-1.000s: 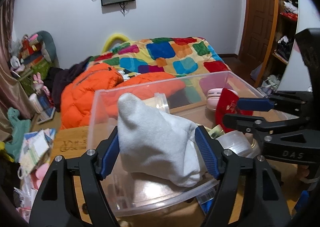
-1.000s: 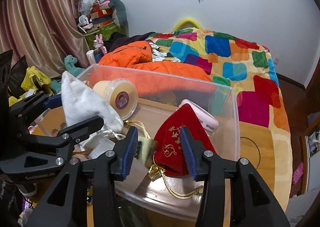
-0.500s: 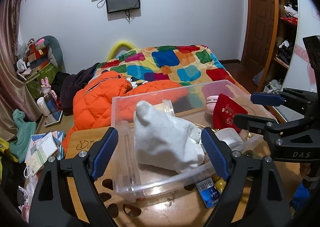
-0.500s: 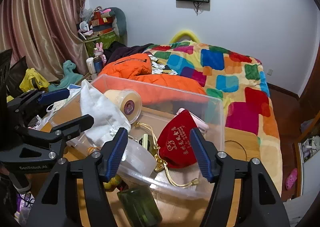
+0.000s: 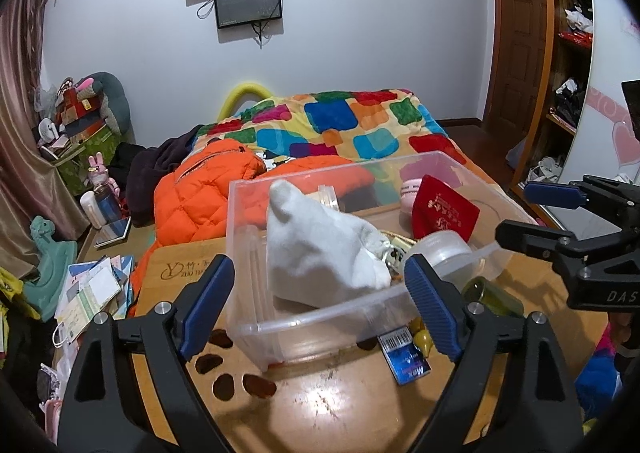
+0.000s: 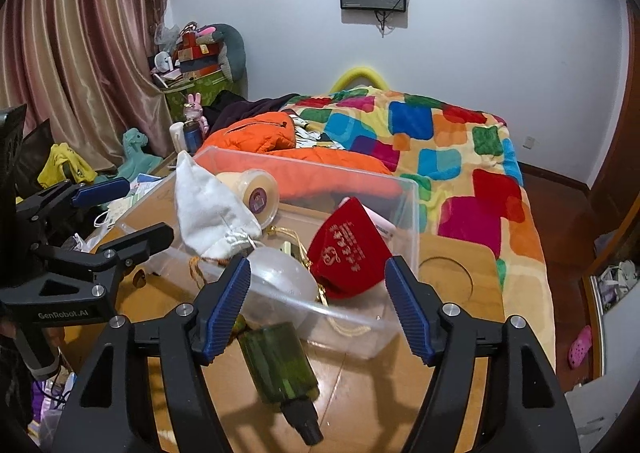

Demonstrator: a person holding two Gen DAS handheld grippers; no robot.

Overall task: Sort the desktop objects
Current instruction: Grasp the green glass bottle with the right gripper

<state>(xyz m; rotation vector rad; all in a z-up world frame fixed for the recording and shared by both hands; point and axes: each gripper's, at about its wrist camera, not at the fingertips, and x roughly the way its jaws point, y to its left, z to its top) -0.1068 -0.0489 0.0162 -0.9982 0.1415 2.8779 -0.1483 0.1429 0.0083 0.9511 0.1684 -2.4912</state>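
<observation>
Reading "GenRobot.AI" on the left gripper [image 6: 124, 209], "DAS" on the right gripper [image 5: 536, 213].

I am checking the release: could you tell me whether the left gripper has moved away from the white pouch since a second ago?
Yes. The left gripper, its jaws just opened and empty, has drawn back toward the camera from the white pouch, which stays in the clear bin.

Cloth bag [image 5: 320, 249] and pouch [image 5: 444, 213] inside bin [image 5: 248, 253], bottle [image 6: 280, 365] before it.

Left claw [image 5: 318, 307]: jaws wide, just opened, gripping nothing.
White pouch [image 5: 320, 249]: inside clear bin [image 5: 248, 253], apart from the pads.
Red pouch [image 5: 444, 213]: leaning at bin's far side.
Blue box [image 5: 404, 355]: on counter [image 5: 320, 405].
</observation>
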